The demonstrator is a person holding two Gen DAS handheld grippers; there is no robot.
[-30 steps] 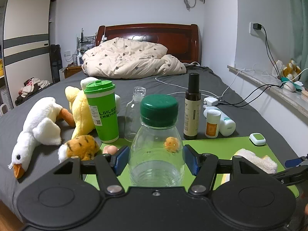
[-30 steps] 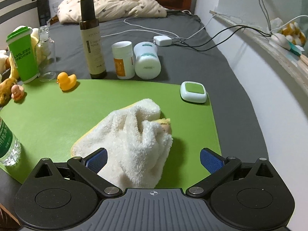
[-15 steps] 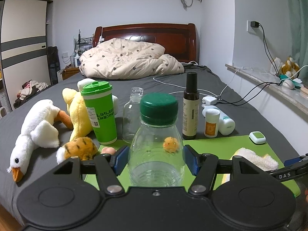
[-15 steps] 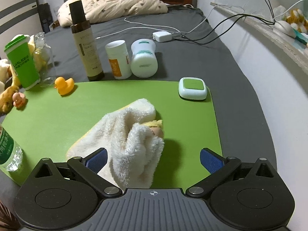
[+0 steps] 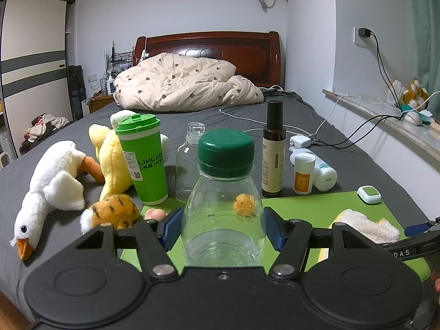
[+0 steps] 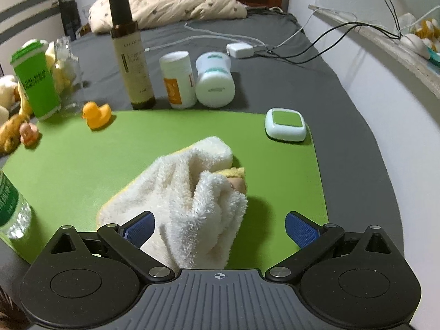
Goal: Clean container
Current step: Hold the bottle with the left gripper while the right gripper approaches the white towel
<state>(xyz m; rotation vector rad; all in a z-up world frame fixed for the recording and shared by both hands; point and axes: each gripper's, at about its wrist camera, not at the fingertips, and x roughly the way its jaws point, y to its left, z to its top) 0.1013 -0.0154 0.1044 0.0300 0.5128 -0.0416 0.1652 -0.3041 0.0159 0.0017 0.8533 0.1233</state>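
Observation:
My left gripper point(image 5: 223, 229) is shut on a clear plastic bottle point(image 5: 223, 214) with a dark green cap, held upright over the green mat point(image 5: 302, 206). The bottle also shows at the left edge of the right wrist view point(image 6: 11, 209). My right gripper point(image 6: 220, 227) is open, its blue pads wide apart on either side of a crumpled white and yellow towel point(image 6: 187, 192) that lies on the mat point(image 6: 82, 165). The towel also shows in the left wrist view point(image 5: 363, 227).
On the grey bed behind the mat stand a green cup point(image 6: 35, 82), a clear glass bottle point(image 5: 189, 159), a brown spray bottle point(image 6: 132, 55), a white pill bottle point(image 6: 177, 79) and a lying white jar point(image 6: 214, 79). A rubber duck point(image 6: 96, 114), a small white-green box point(image 6: 285, 123) and plush toys point(image 5: 52, 184) lie around.
The right gripper has come a little closer over the towel. The left gripper has kept hold of the bottle and tilted up slightly.

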